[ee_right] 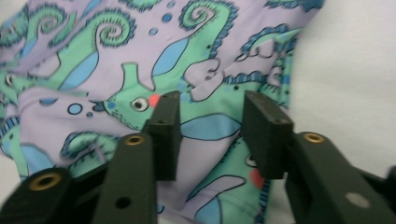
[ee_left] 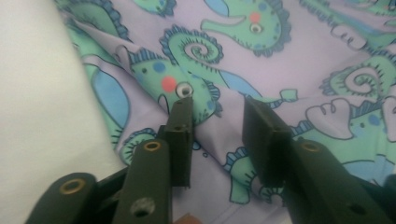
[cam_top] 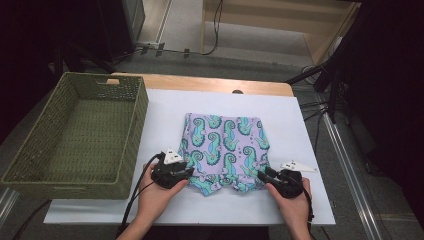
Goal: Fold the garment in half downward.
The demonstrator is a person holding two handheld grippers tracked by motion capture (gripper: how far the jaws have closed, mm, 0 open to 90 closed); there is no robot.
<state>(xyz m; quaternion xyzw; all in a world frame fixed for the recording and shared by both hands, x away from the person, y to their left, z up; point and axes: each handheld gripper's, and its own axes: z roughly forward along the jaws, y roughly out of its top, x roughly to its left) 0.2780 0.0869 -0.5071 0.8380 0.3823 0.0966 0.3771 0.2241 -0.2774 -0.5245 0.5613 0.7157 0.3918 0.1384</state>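
The shorts (cam_top: 223, 151), lilac with a green seahorse print, lie flat on the white surface (cam_top: 310, 200), right of the green basket (cam_top: 75, 140). The left gripper (cam_top: 189, 172) sits at the near left corner of the shorts; the right gripper (cam_top: 261, 176) sits at the near right corner. In each gripper view the 2 jaws stand apart over the fabric, which runs beneath the gap. Both grippers are released, and neither clamps the cloth.

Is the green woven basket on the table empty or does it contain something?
Empty. The high view shows the bare woven bottom of the green basket; the seahorse-print garment lies outside it, on the white table cover.
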